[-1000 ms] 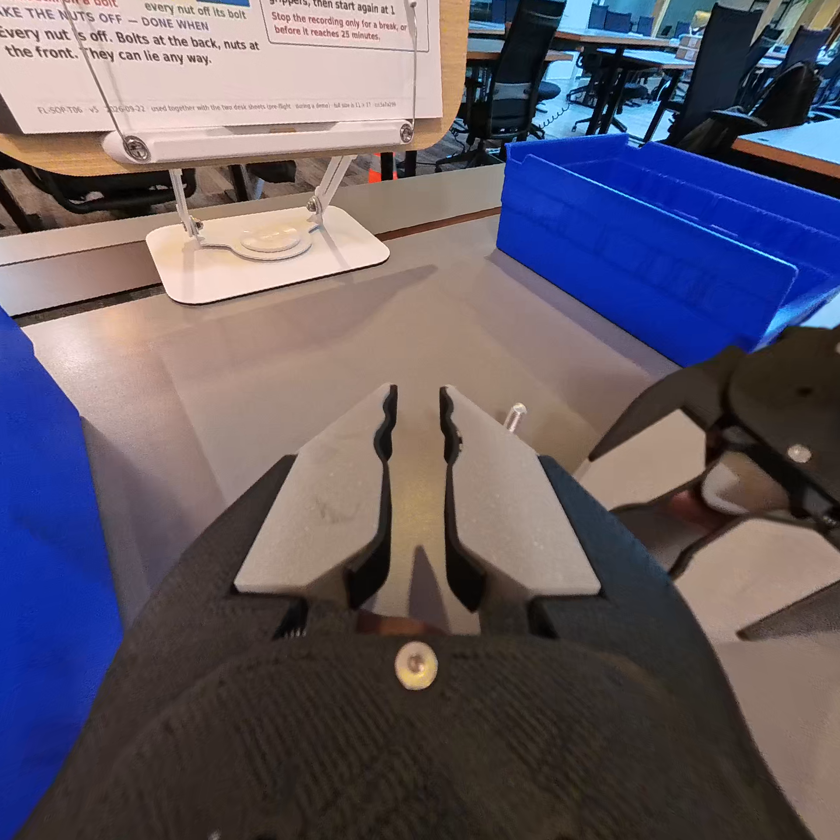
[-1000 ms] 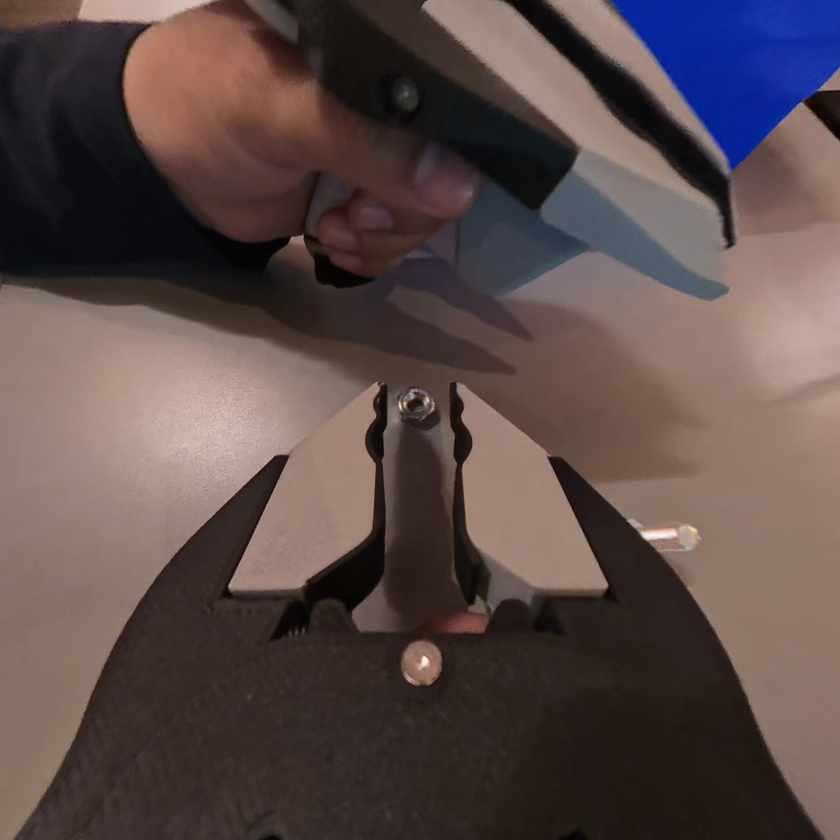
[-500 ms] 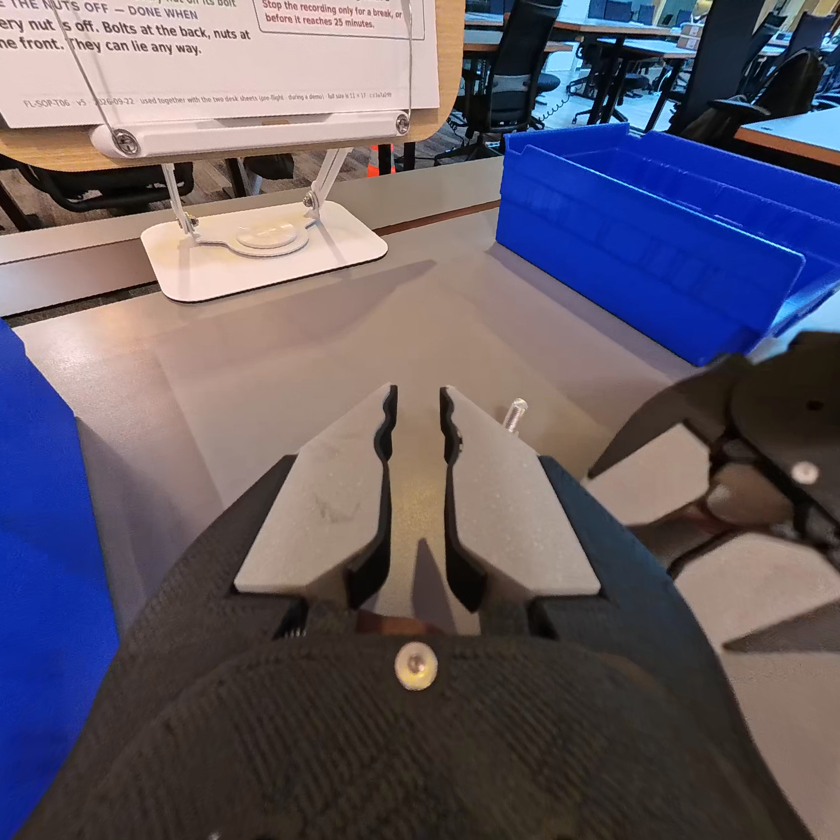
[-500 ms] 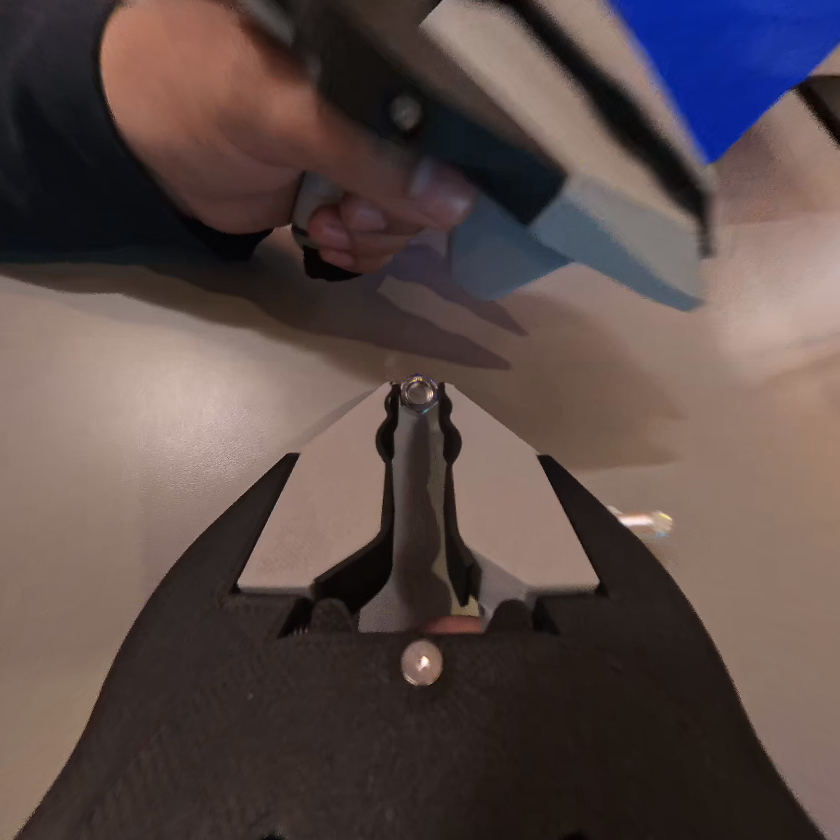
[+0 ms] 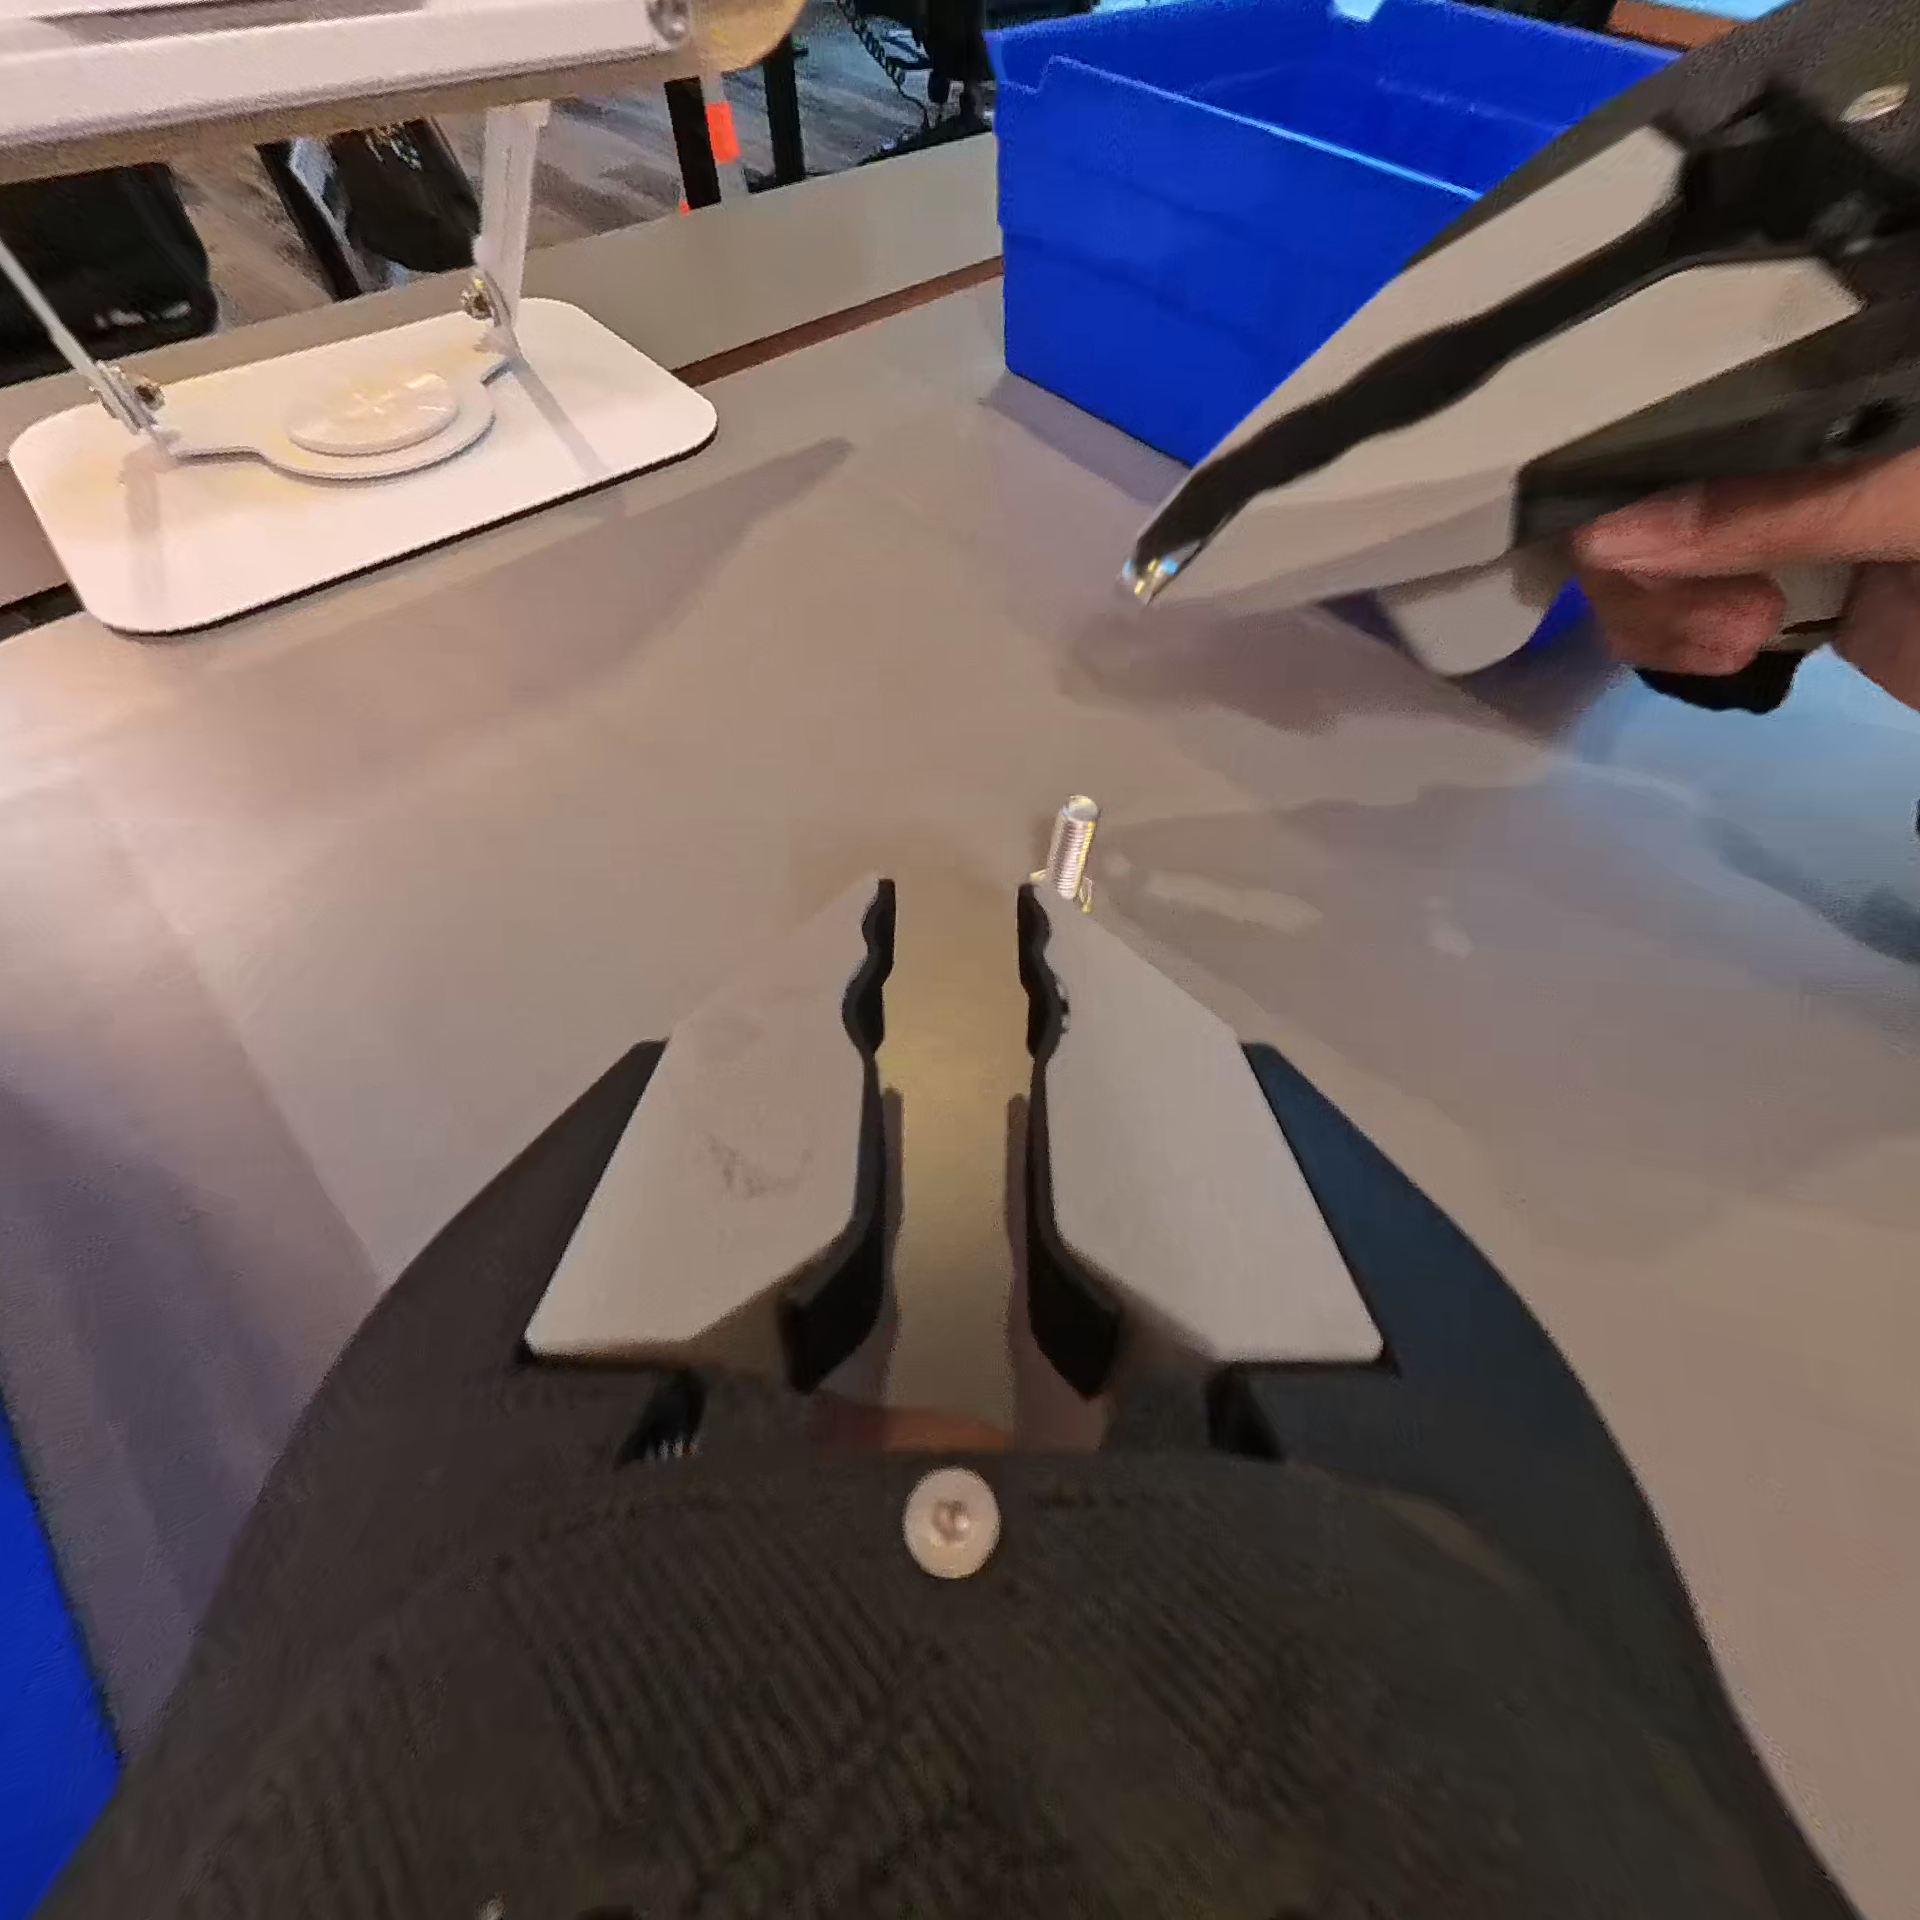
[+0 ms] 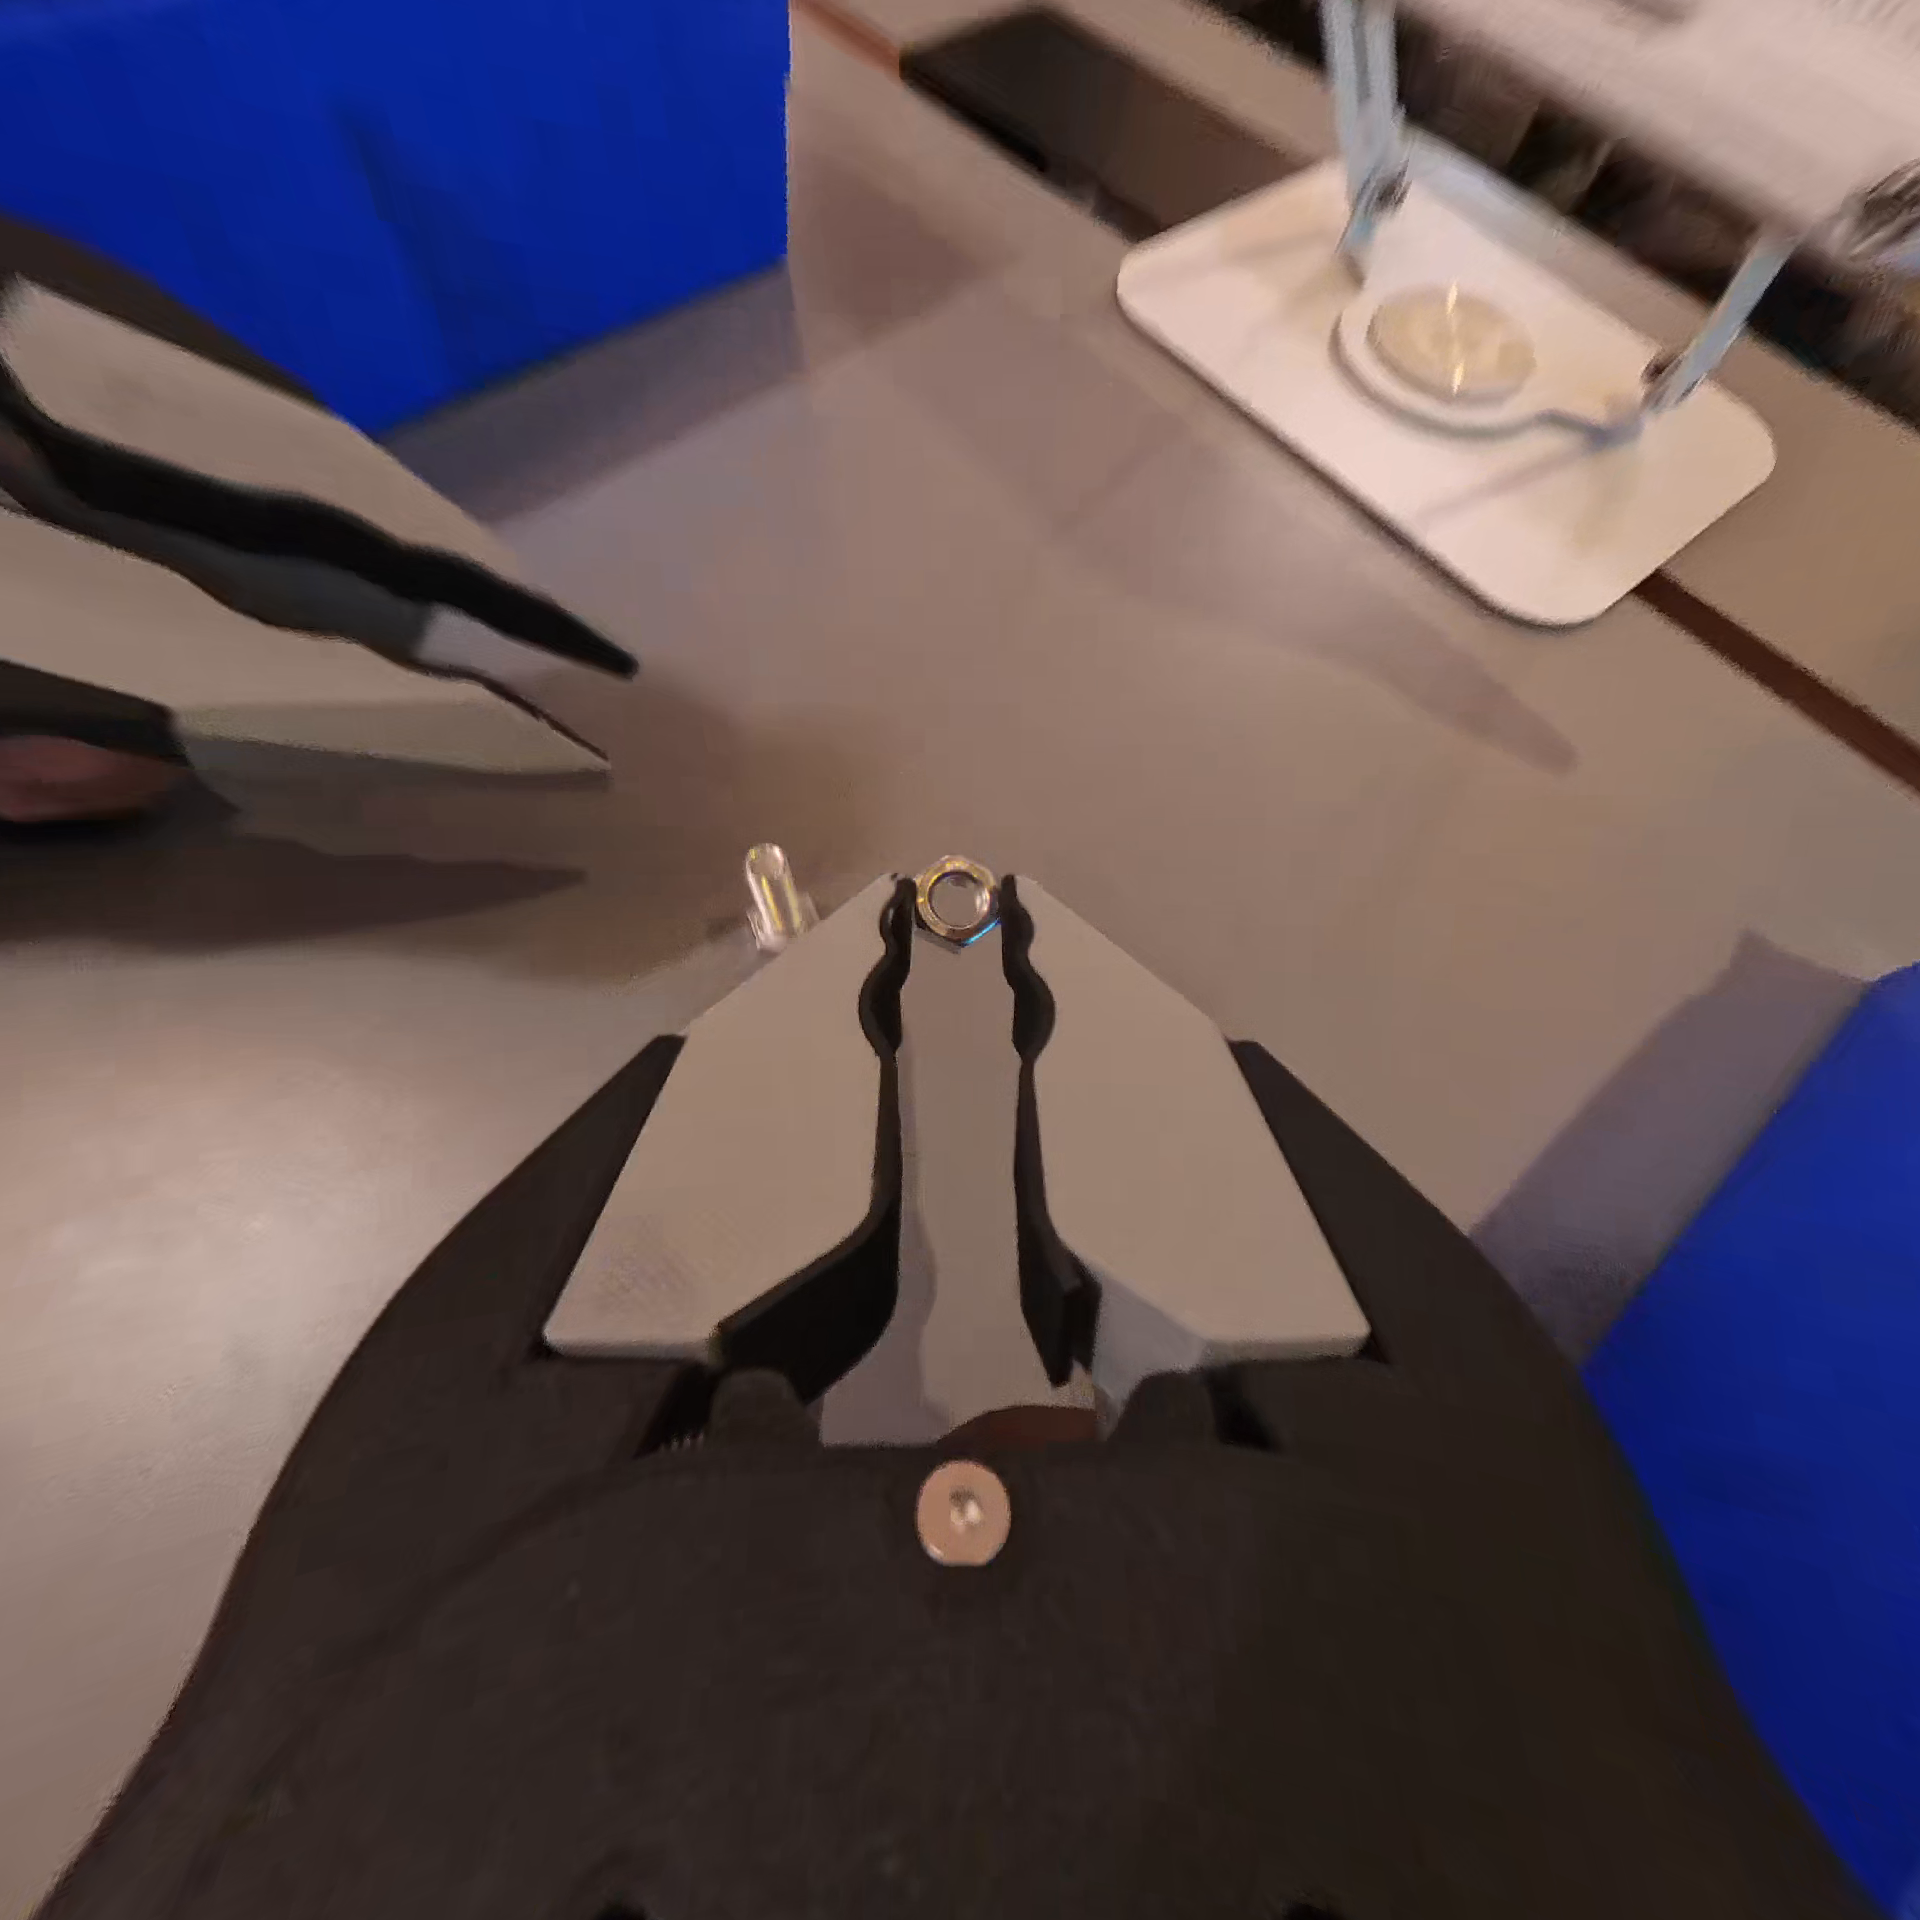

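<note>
Nut (image 6: 957, 902): one small silver hex nut sits pinched between the very tips of your right gripper (image 6: 954, 896), its hole facing the camera, lifted clear of the grey tabletop (image 6: 1195, 727). Your right fingers (image 6: 1122, 1122) are clenched on it, with only a narrow slot left behind the tips.

One bolt (image 5: 1072, 860) lies on the tabletop, threaded end pointing away from you, just beyond and right of your left gripper (image 5: 954, 914). It is very close to the right fingertip, but you cannot tell whether it touches. In the right wrist view the same bolt shows blurred, just left of the right fingers. Your left fingers (image 5: 748, 1174) are released, parted with bare tabletop showing between them, grasping nothing.

Two blue bins flank the work area: one blue bin (image 5: 1195, 239) at the far right in the left wrist view, another bin (image 5: 42, 1621) at the near left edge. One white stand (image 5: 343, 457) rests at the far left, its flat base on the tabletop. Your hand (image 5: 1745, 582) wraps the right gripper's handle.
</note>
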`<state>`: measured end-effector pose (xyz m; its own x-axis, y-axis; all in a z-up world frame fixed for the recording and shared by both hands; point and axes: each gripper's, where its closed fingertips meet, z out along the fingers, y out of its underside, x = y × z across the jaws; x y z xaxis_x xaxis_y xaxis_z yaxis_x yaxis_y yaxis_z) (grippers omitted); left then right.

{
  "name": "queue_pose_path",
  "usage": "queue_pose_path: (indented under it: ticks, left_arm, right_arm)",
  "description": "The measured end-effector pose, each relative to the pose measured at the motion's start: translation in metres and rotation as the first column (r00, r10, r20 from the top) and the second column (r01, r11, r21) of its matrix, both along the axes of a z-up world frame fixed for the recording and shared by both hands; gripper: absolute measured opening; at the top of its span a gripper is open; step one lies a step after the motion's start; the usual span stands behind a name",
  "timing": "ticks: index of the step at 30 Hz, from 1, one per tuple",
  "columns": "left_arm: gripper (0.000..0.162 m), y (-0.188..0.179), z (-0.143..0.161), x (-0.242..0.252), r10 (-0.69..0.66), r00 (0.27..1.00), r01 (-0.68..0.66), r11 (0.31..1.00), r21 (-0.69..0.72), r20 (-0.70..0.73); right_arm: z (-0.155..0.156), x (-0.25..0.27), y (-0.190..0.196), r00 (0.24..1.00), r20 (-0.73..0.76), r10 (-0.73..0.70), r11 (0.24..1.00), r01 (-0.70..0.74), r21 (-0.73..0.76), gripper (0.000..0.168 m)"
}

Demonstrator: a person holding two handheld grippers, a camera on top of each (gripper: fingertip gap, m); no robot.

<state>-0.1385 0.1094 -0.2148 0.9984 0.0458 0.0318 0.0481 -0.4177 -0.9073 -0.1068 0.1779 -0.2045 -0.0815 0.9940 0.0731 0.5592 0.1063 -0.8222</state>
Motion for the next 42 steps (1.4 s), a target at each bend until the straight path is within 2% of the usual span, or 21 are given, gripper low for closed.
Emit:
queue_pose_path:
  ticks: [4,9,18,24,29,30,31,32,38,42]
  left_arm:
    - [0.021,0.0,0.001,0.002,-0.01,1.0,0.01,1.0,0.006,-0.023]
    - [0.021,-0.001,0.001,-0.002,0.0,1.0,0.0,1.0,0.008,0.012]
    - [0.021,-0.001,0.002,-0.001,-0.003,1.0,0.003,1.0,0.008,0.003]
    - [0.021,-0.002,0.004,-0.005,0.011,1.0,-0.011,1.0,0.016,0.016]
    - [0.021,-0.002,0.005,-0.004,0.006,1.0,-0.006,1.0,0.018,0.012]
    - [0.021,-0.002,0.004,-0.003,0.002,1.0,-0.003,1.0,0.016,0.012]
    - [0.021,-0.002,0.004,-0.003,0.001,1.0,-0.002,1.0,0.013,0.012]
    - [0.021,-0.002,0.003,-0.002,0.001,1.0,-0.001,1.0,0.012,0.011]
    - [0.021,-0.002,0.001,-0.003,0.0,1.0,0.0,1.0,0.005,0.014]
    - [0.022,-0.001,0.0,-0.001,-0.01,1.0,0.01,1.0,0.001,0.014]
  right_arm:
    - [-0.037,0.002,-0.003,0.987,0.163,0.01,0.998,-0.019,0.055,0.014]
    - [-0.051,0.003,-0.006,0.977,0.211,0.025,0.997,-0.039,0.063,0.014]
    - [-0.044,0.002,-0.008,0.983,0.181,0.035,0.999,-0.041,0.033,0.019]
    - [-0.013,-0.006,-0.032,0.993,0.021,0.117,0.991,-0.115,-0.072,0.024]
    - [-0.016,-0.014,-0.043,0.991,-0.011,0.131,0.989,-0.131,-0.074,0.031]
    - [-0.018,-0.016,-0.043,0.993,-0.009,0.116,0.991,-0.117,-0.068,0.027]
    - [-0.021,-0.016,-0.043,0.993,-0.001,0.115,0.991,-0.114,-0.066,0.012]
    - [-0.024,-0.016,-0.046,0.993,0.005,0.12,0.991,-0.12,-0.065,0.006]
    - [-0.019,-0.017,-0.041,0.996,-0.01,0.091,0.994,-0.091,-0.059,0.005]
    - [-0.002,-0.017,-0.046,0.991,-0.085,0.101,0.979,-0.114,-0.167,0.004]
